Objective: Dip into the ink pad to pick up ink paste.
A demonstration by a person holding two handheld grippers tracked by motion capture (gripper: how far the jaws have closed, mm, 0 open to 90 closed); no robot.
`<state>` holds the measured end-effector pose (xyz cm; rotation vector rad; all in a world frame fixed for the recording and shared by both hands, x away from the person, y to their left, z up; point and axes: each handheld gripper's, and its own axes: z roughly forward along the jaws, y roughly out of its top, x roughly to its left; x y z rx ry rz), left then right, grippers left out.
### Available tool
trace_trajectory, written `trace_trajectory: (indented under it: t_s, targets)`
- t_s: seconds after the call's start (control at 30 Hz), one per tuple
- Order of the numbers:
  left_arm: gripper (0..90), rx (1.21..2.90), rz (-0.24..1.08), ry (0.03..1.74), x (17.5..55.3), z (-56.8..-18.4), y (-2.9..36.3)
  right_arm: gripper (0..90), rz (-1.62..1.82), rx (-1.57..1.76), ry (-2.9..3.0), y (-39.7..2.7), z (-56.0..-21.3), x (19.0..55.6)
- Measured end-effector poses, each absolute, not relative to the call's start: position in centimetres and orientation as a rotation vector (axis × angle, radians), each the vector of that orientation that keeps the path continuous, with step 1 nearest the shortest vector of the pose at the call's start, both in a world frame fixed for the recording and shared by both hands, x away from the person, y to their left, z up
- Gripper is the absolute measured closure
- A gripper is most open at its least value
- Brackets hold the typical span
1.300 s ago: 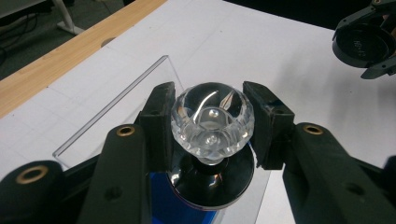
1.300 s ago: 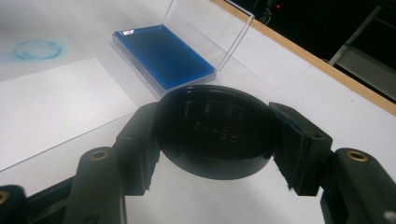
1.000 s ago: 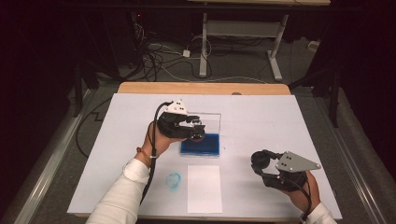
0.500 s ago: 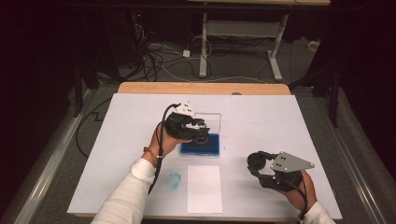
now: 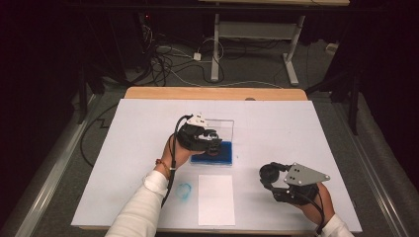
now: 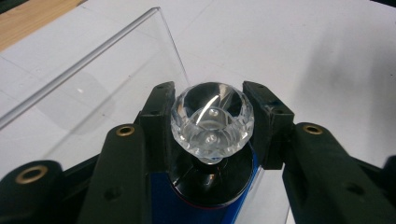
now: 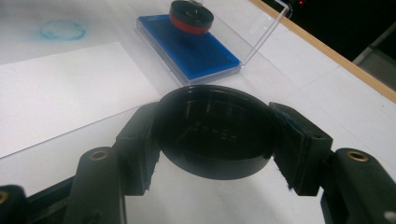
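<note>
High view: the left gripper (image 5: 210,144) grasps the stamp (image 5: 213,147), set on the blue ink pad (image 5: 221,154) at twelve o'clock from the white paper (image 5: 216,199). The right gripper (image 5: 269,174), at four o'clock, holds the black cap (image 5: 270,173).

Left gripper view: both jaws clamp the stamp's faceted clear knob (image 6: 212,122) above its black base.

Right gripper view: the jaws pinch the round cap (image 7: 215,129). Inking looks underway; the paper is unstamped, though a blue ring (image 7: 62,29) marks the desk (image 7: 327,93).
</note>
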<state>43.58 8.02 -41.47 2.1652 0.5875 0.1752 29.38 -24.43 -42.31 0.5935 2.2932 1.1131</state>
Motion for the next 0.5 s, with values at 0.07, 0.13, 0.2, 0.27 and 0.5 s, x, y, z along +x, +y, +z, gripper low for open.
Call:
trace_trajectory:
  t_s: [0.07,0.13,0.2,0.27,0.5]
  targets:
    - [54.6,2.169,0.176,0.589,43.6,-41.7,7.9,38.4,1.108,0.586,2.298,-24.3,-42.4,29.3]
    - [54.6,2.165,0.171,0.596,43.6,-42.0,7.9,38.4,1.102,0.588,2.302,-24.3,-42.4,29.2]
    - [54.6,2.162,0.164,0.599,43.6,-42.2,8.0,38.5,1.101,0.582,2.304,-24.3,-42.5,29.2]
    - [54.6,2.162,0.164,0.602,43.6,-42.3,8.1,38.4,1.099,0.585,2.301,-24.3,-42.4,29.1]
    - [54.6,2.171,0.169,0.599,43.4,-42.6,8.3,38.4,1.093,0.589,2.306,-24.3,-42.5,29.1]
